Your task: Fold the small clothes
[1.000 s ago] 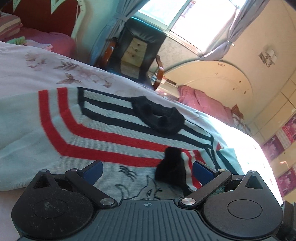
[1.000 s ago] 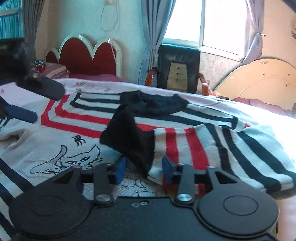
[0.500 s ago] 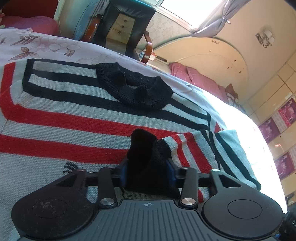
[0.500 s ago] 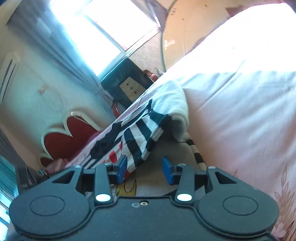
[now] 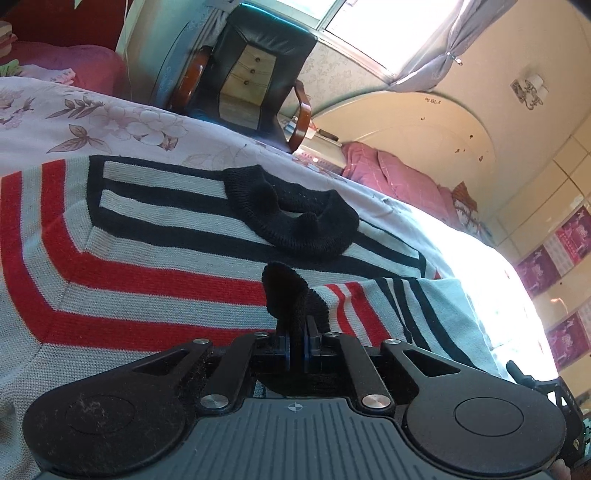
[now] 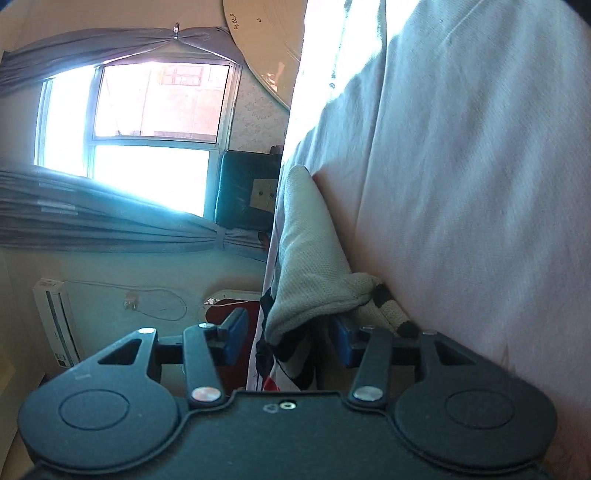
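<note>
Sweater (image 5: 155, 266) cuff (image 5: 288, 295) pinched in left gripper (image 5: 295, 349) jaws.

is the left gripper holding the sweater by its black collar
No, the left gripper is shut on the black cuff, while the collar lies free further off.

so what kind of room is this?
Most likely a home bedroom: the striped sweater lies on a floral bedsheet, with a red headboard behind and a curtained window.
</note>
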A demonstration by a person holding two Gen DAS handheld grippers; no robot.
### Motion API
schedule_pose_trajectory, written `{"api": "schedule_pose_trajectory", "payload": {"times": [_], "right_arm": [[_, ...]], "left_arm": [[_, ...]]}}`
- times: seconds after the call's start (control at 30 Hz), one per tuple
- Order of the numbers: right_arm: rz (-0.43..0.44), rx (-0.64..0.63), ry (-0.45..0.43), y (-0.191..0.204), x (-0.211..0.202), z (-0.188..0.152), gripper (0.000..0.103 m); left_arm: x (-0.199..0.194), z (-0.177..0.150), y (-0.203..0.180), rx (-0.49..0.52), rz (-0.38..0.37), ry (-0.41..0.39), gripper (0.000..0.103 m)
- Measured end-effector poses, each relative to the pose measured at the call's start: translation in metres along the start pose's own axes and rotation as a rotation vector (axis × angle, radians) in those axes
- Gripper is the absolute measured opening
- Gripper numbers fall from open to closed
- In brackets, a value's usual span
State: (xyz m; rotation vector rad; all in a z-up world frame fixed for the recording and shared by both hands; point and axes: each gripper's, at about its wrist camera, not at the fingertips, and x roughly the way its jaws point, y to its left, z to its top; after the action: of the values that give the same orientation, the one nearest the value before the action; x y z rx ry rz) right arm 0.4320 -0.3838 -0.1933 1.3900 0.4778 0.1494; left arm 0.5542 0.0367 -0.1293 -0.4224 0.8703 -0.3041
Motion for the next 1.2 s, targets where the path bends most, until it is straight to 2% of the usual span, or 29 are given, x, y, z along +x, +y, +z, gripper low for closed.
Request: {"api": "schedule_pose_trajectory", "payload": {"times": [0.23, 0.47, 0.6, 0.77, 0.87, 1.03, 1.13, 1.2], "right_arm": [[-0.023, 0.022, -0.021, 0.000, 0.009, 0.014, 0.047], [-0.004, 0.056, -0.006, -0.008, 0.008, 0.021, 0.046], [0.019, 0.121, -0.001, -0.013, 0.012, 0.019, 0.049], [-0.020, 0.160, -0.022, -0.015, 0.007, 0.013, 0.049], [-0.041, 0.173, -0.033, -0.020, 0.006, 0.012, 0.046], [-0.091, 0.100, -0.032, -0.019, 0.007, 0.015, 0.034], [-0.108, 0.074, -0.036, -0.017, 0.004, 0.015, 0.033], [-0.108, 0.100, -0.042, -0.019, 0.003, 0.014, 0.033]], "left_arm": [[-0.003, -0.005, 0.011, -0.030, 0.013, -0.018, 0.006], [-0.003, 0.000, 0.037, -0.093, 0.042, -0.020, 0.006], [-0.004, 0.010, 0.033, -0.079, 0.046, -0.040, 0.006], [-0.008, 0.018, 0.025, -0.032, 0.066, -0.054, 0.006], [-0.006, 0.014, 0.028, -0.031, 0.073, -0.041, 0.006], [0.001, 0.009, 0.036, -0.040, 0.079, -0.025, 0.006], [0.003, 0.006, 0.038, -0.039, 0.078, -0.020, 0.006], [0.002, 0.005, 0.040, -0.044, 0.065, -0.023, 0.006]]}}
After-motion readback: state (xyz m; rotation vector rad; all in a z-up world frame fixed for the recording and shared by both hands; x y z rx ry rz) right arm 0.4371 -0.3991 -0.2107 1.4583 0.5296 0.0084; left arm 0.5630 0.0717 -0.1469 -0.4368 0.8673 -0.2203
